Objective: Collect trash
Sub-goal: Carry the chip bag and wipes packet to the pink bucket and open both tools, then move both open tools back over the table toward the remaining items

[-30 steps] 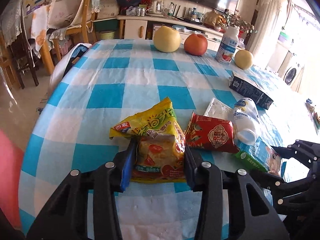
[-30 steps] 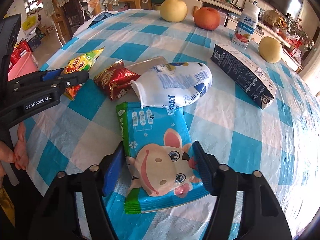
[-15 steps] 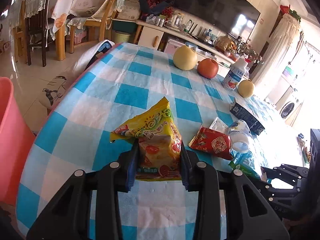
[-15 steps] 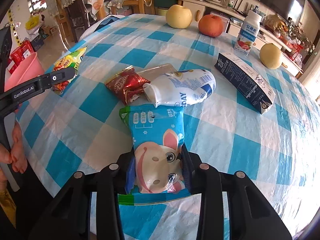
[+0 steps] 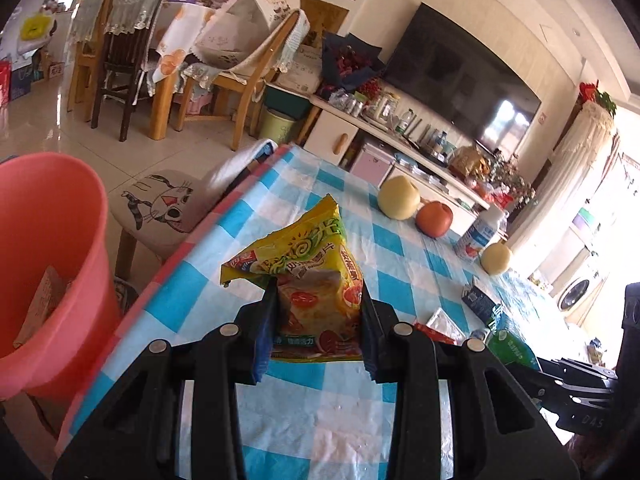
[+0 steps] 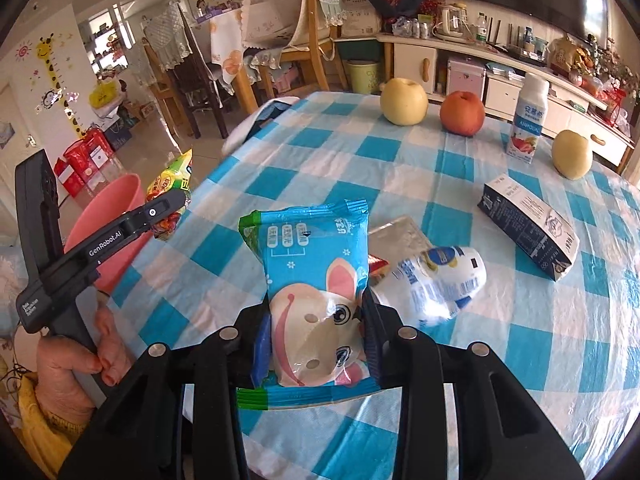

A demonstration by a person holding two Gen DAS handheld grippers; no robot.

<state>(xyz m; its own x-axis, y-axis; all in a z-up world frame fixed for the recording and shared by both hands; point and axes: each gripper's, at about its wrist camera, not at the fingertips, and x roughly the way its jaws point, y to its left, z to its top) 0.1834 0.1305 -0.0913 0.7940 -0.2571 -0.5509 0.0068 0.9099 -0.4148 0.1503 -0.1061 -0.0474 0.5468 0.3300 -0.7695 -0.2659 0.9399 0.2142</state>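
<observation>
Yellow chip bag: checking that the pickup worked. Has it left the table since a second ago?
Yes. The chip bag is lifted off the tablecloth and carried left toward the pink bin.

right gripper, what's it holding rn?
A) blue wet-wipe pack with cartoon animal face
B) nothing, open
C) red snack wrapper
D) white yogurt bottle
A: in the right wrist view the right gripper is shut on the blue pack, lifted off the table, while the crushed white bottle lies on the checked cloth beside it.
</observation>
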